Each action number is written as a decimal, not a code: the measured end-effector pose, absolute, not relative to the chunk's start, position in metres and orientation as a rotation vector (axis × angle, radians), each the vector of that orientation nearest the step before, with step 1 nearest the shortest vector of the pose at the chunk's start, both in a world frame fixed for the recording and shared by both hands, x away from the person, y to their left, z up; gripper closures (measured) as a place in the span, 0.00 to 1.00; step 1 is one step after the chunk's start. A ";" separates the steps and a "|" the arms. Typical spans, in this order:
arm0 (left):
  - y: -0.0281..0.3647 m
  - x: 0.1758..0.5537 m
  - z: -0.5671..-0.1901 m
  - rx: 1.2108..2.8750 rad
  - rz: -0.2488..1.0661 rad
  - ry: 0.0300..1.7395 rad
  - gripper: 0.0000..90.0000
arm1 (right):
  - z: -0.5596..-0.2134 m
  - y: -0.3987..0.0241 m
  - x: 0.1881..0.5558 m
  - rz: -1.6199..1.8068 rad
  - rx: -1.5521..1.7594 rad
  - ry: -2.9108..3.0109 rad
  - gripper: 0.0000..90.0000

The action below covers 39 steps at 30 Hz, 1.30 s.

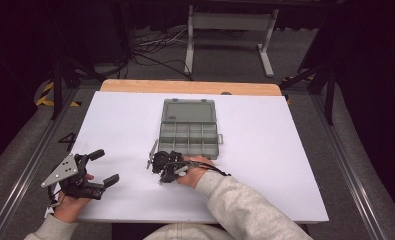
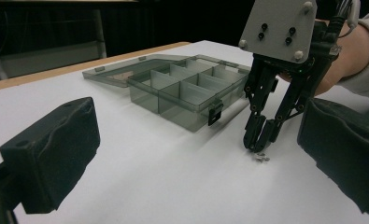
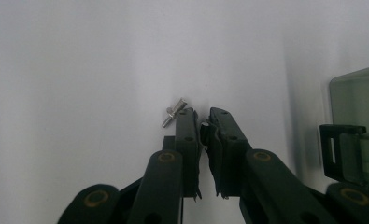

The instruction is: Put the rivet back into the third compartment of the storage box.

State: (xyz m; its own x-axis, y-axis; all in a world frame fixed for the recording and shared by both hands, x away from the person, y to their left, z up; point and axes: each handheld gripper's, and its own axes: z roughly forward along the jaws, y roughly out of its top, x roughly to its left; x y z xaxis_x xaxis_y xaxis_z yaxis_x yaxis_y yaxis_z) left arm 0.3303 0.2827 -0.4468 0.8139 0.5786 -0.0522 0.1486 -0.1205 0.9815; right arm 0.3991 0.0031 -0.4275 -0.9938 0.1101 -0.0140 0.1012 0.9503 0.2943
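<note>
My right gripper points down at the white table in front of the box, its tips on the surface. Seen from the left gripper view, the right gripper has its jaws together just above a small loose screw. Along its own jaws, the right gripper is shut on a small screw, a pale bit showing in the narrow gap. Another screw lies free beside the left jaw. My left gripper rests at the table's near left, open with nothing between its fingers.
A grey translucent compartment box stands mid-table with its lid laid open toward the far side; its front wall and latch are close to the right gripper. The box's corner shows at the right. White table sheet lies all around.
</note>
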 end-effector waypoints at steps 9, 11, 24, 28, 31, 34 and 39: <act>0.282 0.330 -0.447 1.674 0.401 0.576 0.00 | -0.414 0.001 0.395 0.514 0.158 3.067 0.91; 0.282 0.331 -0.447 1.676 0.406 0.572 0.00 | -0.412 0.001 0.394 0.514 0.152 3.067 0.91; 0.281 0.331 -0.447 1.672 0.404 0.577 0.00 | -0.364 -0.016 0.399 0.614 0.174 2.992 0.91; 0.281 0.330 -0.447 1.677 0.405 0.576 0.00 | -0.355 -0.019 0.400 0.628 0.186 2.978 0.91; 0.281 0.330 -0.447 1.676 0.407 0.576 0.00 | -0.350 -0.021 0.402 0.633 0.189 2.970 0.91; 0.282 0.330 -0.447 1.675 0.402 0.578 0.00 | -0.343 -0.023 0.404 0.640 0.195 2.959 0.91; 0.282 0.329 -0.448 1.677 0.408 0.579 0.00 | -0.332 -0.027 0.409 0.657 0.223 2.931 0.91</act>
State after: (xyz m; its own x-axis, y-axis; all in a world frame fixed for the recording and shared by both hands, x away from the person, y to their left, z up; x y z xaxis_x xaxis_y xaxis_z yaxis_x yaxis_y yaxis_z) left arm 0.3292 0.2824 -0.4477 0.8114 0.5823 -0.0508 0.1481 -0.1208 0.9816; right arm 0.4090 -0.0271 -0.3324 -0.9807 0.1717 -0.0937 0.1154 0.8945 0.4320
